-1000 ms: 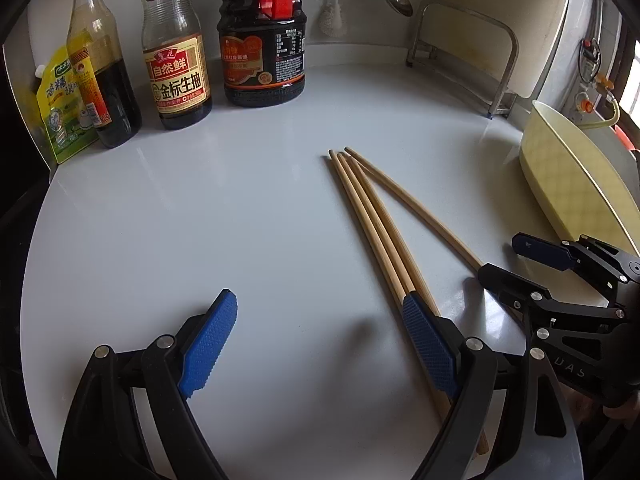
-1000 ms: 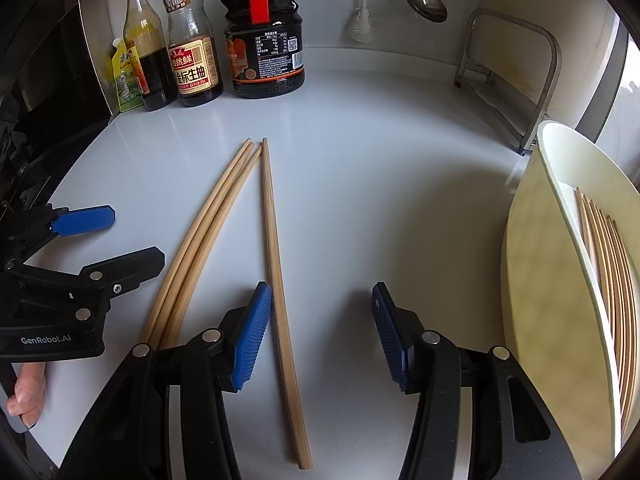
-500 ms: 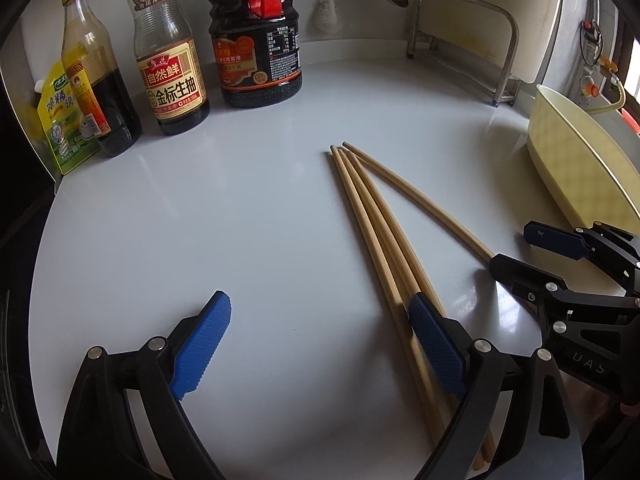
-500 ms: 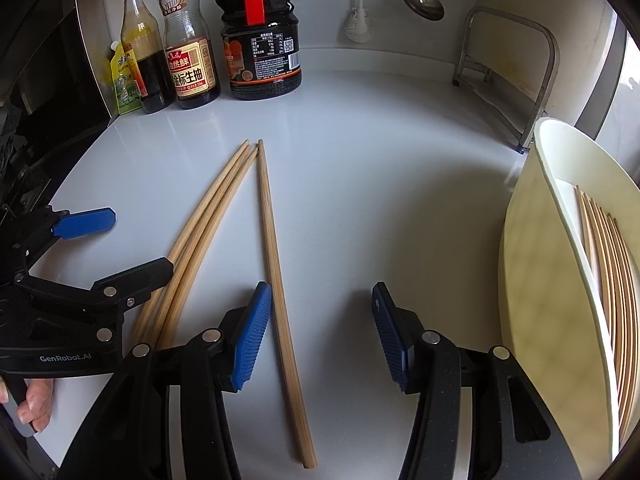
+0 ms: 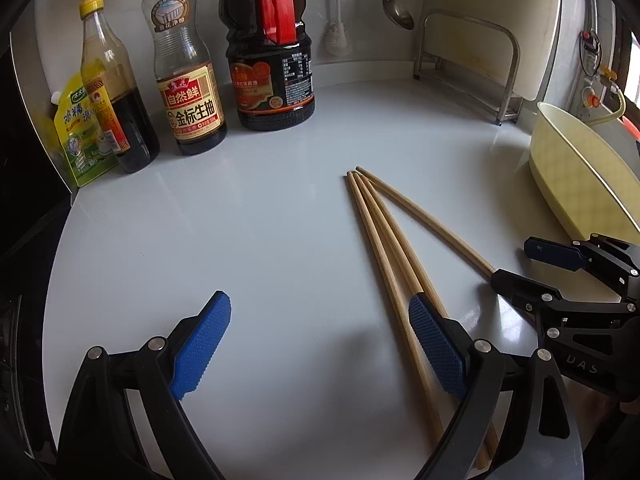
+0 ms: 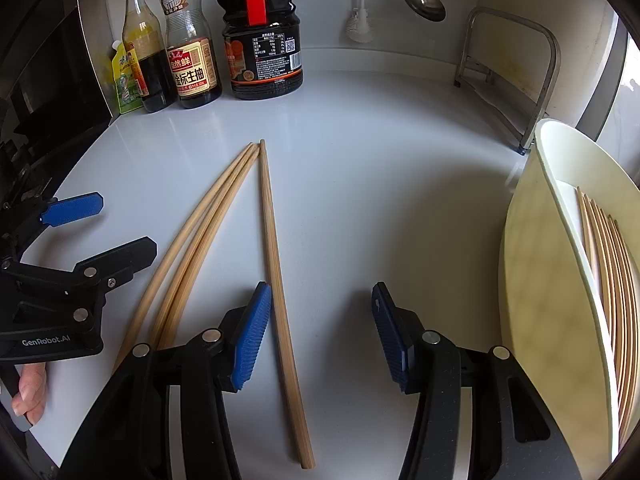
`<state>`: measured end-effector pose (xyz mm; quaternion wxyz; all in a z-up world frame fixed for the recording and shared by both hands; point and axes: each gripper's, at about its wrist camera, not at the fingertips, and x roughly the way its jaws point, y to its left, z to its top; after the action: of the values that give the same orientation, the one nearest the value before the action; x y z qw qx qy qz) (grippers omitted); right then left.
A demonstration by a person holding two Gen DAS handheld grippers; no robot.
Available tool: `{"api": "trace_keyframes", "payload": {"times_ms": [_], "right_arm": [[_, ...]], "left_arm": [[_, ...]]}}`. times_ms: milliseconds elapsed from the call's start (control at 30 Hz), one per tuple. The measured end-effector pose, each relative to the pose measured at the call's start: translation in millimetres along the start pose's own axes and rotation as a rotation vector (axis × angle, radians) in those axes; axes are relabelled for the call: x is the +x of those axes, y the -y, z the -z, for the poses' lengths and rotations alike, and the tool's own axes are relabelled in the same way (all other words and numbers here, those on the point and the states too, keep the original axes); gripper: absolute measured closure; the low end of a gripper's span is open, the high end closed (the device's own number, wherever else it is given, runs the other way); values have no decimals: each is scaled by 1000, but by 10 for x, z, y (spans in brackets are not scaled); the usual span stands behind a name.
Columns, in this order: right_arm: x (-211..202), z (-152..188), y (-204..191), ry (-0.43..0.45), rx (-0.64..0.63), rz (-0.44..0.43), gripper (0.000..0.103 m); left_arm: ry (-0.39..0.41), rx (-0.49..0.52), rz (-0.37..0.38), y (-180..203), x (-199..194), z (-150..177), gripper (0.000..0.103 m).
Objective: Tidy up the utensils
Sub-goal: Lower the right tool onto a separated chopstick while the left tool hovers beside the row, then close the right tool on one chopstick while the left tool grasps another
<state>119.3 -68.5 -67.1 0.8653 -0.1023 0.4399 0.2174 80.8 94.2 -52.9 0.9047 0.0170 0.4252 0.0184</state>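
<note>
Three wooden chopsticks lie on the white counter [image 5: 280, 220]. Two lie together as a pair [image 5: 380, 248] [image 6: 200, 232], and a single chopstick [image 5: 432, 224] [image 6: 276, 280] fans off to the right. My left gripper [image 5: 320, 340] [image 6: 100, 232] stands wide open with nothing gripped; its right pad [image 5: 438, 348] sits over the near part of the pair. My right gripper [image 6: 320, 336] [image 5: 520, 264] is open around the single chopstick, which lies close to the left pad [image 6: 252, 336] without being pressed.
A cream tray [image 6: 540, 280] [image 5: 572, 184] at the right holds several chopsticks [image 6: 608, 264]. Sauce bottles [image 5: 188, 92] and a green pouch [image 5: 78, 132] stand at the back left. A metal rack [image 5: 472, 68] and a hanging ladle [image 6: 424, 0] are at the back right.
My left gripper has tilted up a little and its jaws stand slightly wider. The chopsticks and my right gripper have stayed where they were.
</note>
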Motion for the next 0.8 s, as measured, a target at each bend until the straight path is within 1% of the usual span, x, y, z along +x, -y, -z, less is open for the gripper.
{"api": "trace_keyframes", "payload": {"times_ms": [67,167,567,800], "right_arm": [[-1,-2,2,0,-1,0,53],[-8,-2,-1,-1,-1,-1,53],[1,-1,-23,1,-7,3,53],[13,-2,-39,5,-19,4,53]], "left_arm": [[-2,10,-19,13,11,-4,14],[-13,11,-23,8,37,-11,14],[-35,38,-27,76,91,4,11],[-65,48,-24,101,156,21,11]]}}
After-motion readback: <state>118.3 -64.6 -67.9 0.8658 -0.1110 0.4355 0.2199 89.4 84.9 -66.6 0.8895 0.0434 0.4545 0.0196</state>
